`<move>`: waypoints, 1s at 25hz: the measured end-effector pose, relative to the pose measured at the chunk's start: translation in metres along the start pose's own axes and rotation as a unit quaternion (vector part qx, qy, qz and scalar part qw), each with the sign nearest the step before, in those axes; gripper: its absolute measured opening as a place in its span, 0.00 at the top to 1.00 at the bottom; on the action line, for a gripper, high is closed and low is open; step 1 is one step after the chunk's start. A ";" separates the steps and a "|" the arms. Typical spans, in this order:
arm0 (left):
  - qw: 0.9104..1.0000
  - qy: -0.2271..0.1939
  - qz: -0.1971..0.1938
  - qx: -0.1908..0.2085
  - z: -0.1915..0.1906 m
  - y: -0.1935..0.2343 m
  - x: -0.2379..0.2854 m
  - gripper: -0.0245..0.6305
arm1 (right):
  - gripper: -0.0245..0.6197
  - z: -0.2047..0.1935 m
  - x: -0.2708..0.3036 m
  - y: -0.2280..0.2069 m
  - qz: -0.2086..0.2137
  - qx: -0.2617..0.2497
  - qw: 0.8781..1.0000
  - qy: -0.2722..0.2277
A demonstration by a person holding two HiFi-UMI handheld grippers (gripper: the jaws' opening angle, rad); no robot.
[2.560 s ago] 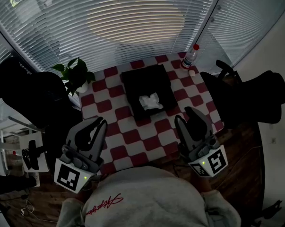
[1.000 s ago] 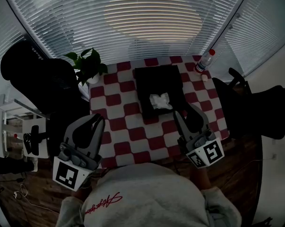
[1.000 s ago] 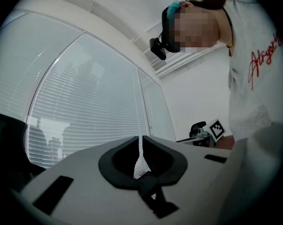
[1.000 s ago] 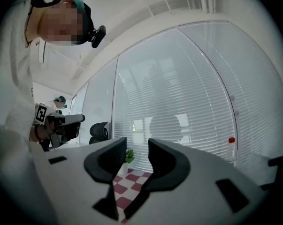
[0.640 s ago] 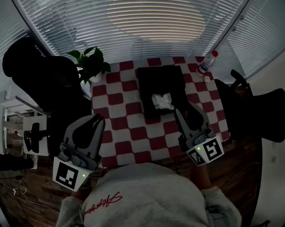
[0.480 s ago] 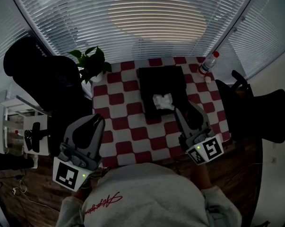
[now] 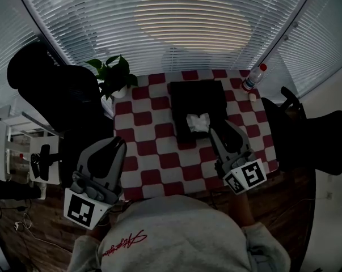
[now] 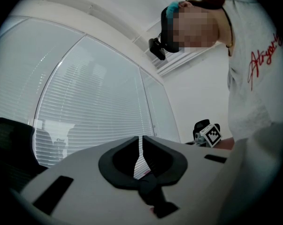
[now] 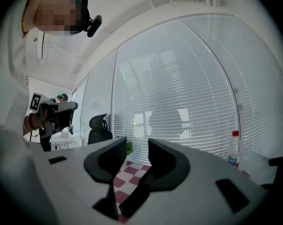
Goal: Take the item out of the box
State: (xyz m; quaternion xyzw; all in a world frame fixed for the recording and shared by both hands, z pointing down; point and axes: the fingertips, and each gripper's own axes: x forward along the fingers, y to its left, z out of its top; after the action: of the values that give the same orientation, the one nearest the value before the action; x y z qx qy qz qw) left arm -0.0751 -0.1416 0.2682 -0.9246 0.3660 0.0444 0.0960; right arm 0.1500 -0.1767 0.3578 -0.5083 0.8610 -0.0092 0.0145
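Note:
A black box [image 7: 198, 103] lies open on the red-and-white checked table [image 7: 153, 152], with a crumpled white item [image 7: 198, 122] inside near its front edge. My right gripper [image 7: 222, 131] hovers just right of the box's front corner; in the right gripper view the right gripper [image 9: 137, 146] is open with nothing between its jaws. My left gripper [image 7: 117, 144] hangs over the table's front left edge, away from the box. In the left gripper view the left gripper [image 8: 140, 140] has its jaws closed to a thin slit and holds nothing.
A potted plant [image 7: 115, 75] stands at the table's back left corner. A clear bottle with a red cap [image 7: 253, 78] stands at the back right, also visible as the bottle [image 9: 233, 149]. Black office chairs flank the table on the left [image 7: 51, 95] and right [image 7: 307, 135]. Window blinds lie behind.
The right gripper has edged slightly forward and down toward the box's front corner. The left gripper has stayed put. The table has slid a little to the right in the head view.

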 end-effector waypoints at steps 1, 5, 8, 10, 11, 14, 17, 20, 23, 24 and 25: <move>1.000 0.001 0.001 0.001 0.000 0.001 -0.001 0.91 | 0.75 -0.002 0.001 0.000 0.001 0.000 1.000 0.001; 1.000 0.002 0.005 0.003 -0.001 0.003 -0.004 0.91 | 0.75 -0.005 0.005 0.001 0.003 0.000 1.000 0.004; 1.000 0.004 0.007 0.004 -0.001 0.004 -0.005 0.91 | 0.75 -0.006 0.008 0.001 0.005 0.000 1.000 0.008; 1.000 0.004 0.008 0.005 0.000 0.005 -0.007 0.91 | 0.75 -0.007 0.010 0.001 0.005 0.000 1.000 0.010; 1.000 0.004 0.009 0.006 0.001 0.006 -0.007 0.91 | 0.75 -0.007 0.010 0.001 0.005 -0.001 1.000 0.011; 1.000 0.003 0.011 0.007 0.002 0.007 -0.008 0.91 | 0.75 -0.010 0.013 -0.001 0.005 -0.002 1.000 0.016; 1.000 0.005 0.014 0.009 0.002 0.008 -0.010 0.91 | 0.75 -0.013 0.016 -0.002 0.004 -0.003 1.000 0.019; 1.000 0.007 0.020 0.010 0.001 0.010 -0.013 0.91 | 0.75 -0.017 0.018 -0.003 0.003 -0.004 1.000 0.024; 1.000 0.007 0.022 0.009 0.000 0.010 -0.014 0.91 | 0.75 -0.023 0.019 -0.004 0.003 -0.003 1.000 0.031; 1.000 0.006 0.022 0.009 0.000 0.010 -0.014 0.91 | 0.75 -0.026 0.020 -0.004 0.003 -0.003 0.999 0.034; 1.000 0.006 0.023 0.009 0.000 0.010 -0.014 0.91 | 0.75 -0.028 0.021 -0.005 0.003 -0.004 0.999 0.037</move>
State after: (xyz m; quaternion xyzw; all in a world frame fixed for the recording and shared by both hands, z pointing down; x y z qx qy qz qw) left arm -0.0927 -0.1394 0.2685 -0.9153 0.3880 0.0376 0.1011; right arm 0.1431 -0.1971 0.3856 -0.5052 0.8624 -0.0247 -0.0189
